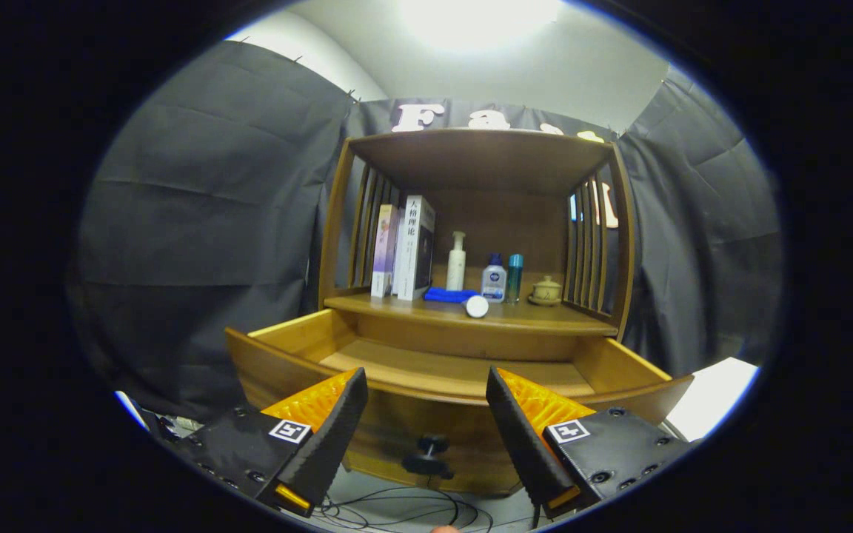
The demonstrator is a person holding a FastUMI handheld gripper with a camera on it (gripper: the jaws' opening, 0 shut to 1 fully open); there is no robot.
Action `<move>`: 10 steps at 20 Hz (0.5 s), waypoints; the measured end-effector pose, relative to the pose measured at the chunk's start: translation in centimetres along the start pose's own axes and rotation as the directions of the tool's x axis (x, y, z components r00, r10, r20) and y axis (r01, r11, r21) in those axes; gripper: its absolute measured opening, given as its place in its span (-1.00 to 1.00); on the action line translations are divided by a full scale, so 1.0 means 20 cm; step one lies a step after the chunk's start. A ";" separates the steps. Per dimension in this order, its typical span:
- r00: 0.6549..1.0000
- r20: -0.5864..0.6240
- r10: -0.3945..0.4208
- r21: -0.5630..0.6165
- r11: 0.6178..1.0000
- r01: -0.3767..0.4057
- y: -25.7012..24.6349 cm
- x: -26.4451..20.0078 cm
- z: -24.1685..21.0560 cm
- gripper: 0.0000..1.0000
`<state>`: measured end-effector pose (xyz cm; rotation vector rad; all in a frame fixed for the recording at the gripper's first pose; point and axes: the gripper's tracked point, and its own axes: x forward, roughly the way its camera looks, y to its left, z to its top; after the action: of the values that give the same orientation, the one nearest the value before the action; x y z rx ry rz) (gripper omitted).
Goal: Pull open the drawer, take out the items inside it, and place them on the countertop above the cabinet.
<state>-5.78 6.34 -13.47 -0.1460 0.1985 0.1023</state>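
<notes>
Drawer (463, 370) pulled open; gripper (426, 400) jaws apart.

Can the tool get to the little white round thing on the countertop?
Probably yes. The tool is open and holds nothing, and the white round jar lies near the countertop's front edge, beyond the open drawer. Nothing stands in front of it; the bottles are behind.

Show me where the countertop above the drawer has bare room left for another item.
On the countertop, bare wood runs along the front edge right of the white round lid, ahead of the lidded pot. The back is crowded: books, blue cloth, bottles. The gripper is open, above the drawer knob.
</notes>
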 end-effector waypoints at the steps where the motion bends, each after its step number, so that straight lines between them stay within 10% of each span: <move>1: 1.000 -0.021 0.003 -0.007 1.000 -0.004 0.01 -0.01 -0.06 0.99; 10: 0.987 -0.139 -0.076 -0.017 0.997 0.074 0.01 0.08 -0.35 0.96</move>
<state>-5.51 5.57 -20.63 -0.1722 0.3317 0.0183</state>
